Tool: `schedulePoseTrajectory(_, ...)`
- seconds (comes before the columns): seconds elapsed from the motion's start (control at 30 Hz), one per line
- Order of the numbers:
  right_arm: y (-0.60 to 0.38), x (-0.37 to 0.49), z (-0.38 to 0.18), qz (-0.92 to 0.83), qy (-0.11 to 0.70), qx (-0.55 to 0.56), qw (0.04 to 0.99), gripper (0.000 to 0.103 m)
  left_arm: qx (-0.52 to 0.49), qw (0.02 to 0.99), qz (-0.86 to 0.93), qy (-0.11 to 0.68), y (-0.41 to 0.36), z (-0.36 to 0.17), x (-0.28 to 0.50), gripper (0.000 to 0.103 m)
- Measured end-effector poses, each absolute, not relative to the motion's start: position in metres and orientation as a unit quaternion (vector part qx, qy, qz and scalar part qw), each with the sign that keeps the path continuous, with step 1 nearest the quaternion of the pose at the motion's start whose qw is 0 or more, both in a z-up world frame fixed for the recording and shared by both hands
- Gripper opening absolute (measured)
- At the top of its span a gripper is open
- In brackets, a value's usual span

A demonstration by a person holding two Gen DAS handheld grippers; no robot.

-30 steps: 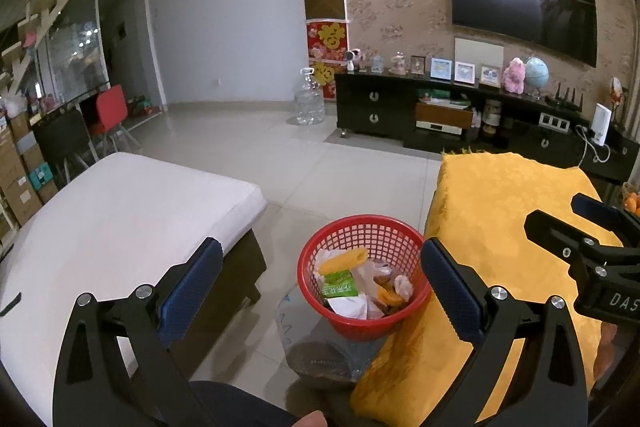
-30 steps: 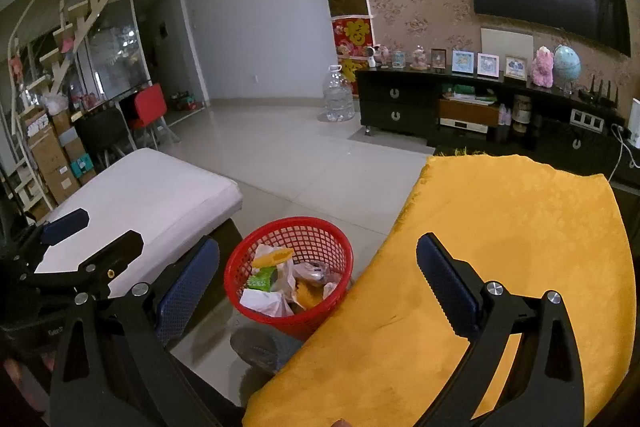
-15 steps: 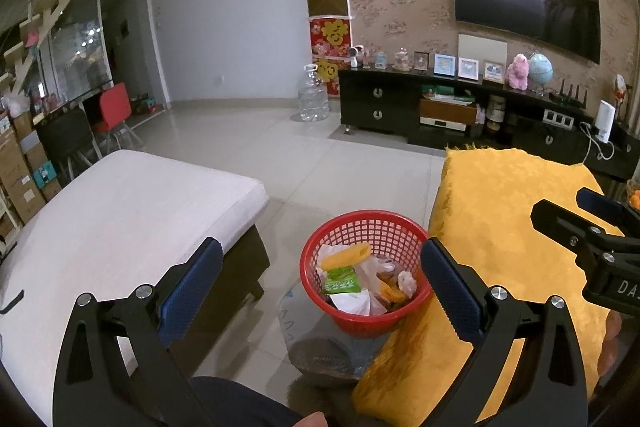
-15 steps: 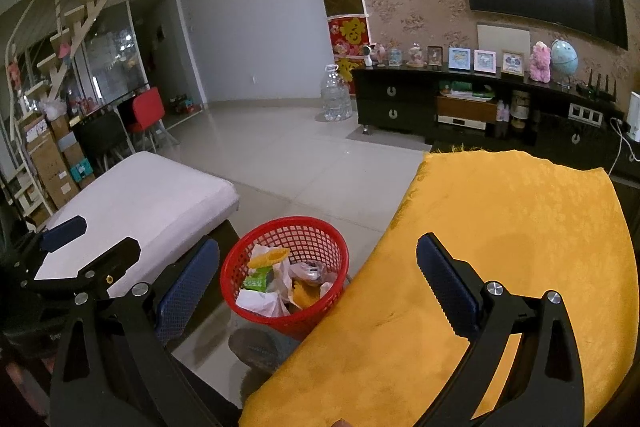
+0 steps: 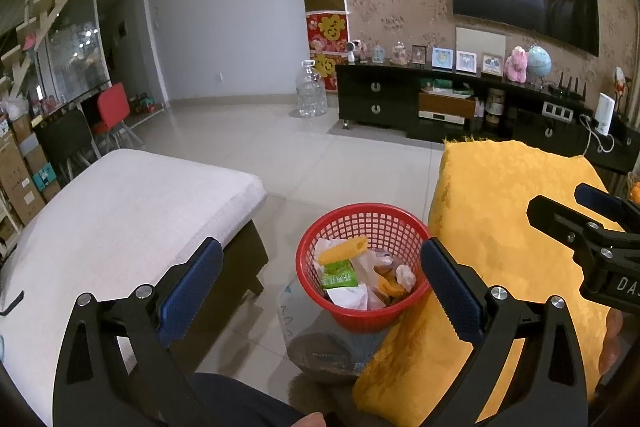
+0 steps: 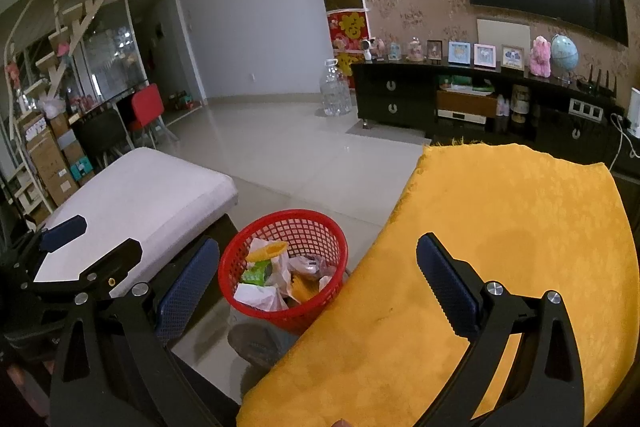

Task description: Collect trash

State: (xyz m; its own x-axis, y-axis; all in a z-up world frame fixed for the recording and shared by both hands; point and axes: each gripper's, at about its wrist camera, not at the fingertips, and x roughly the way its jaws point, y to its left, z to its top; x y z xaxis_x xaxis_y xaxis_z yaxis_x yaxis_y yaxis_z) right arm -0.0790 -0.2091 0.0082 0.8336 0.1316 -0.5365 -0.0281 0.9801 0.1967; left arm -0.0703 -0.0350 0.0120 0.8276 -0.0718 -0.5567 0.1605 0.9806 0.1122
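Both the left gripper [image 5: 322, 273] and right gripper [image 6: 318, 271] were spread wide, empty, above the trash-filled red basket [image 5: 362, 315] beside the yellow-covered table [image 6: 500, 227].

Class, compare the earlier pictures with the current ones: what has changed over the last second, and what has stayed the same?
Very little: both views tilt slightly, so the red basket slides a touch in frame. Nothing was grasped or released. The left gripper and right gripper stay open and empty; the trash stays in the basket beside the yellow cloth.
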Motion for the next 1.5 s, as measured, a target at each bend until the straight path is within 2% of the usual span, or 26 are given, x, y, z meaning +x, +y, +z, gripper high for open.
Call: schedulePoseTrajectory(1.5, -0.204, -0.083, 0.001, 0.043, 0.292, 0.090, 0.951, 0.096, 0.080, 0.952, -0.059, 0.289, -0.034, 0.001, -0.071, 0.096)
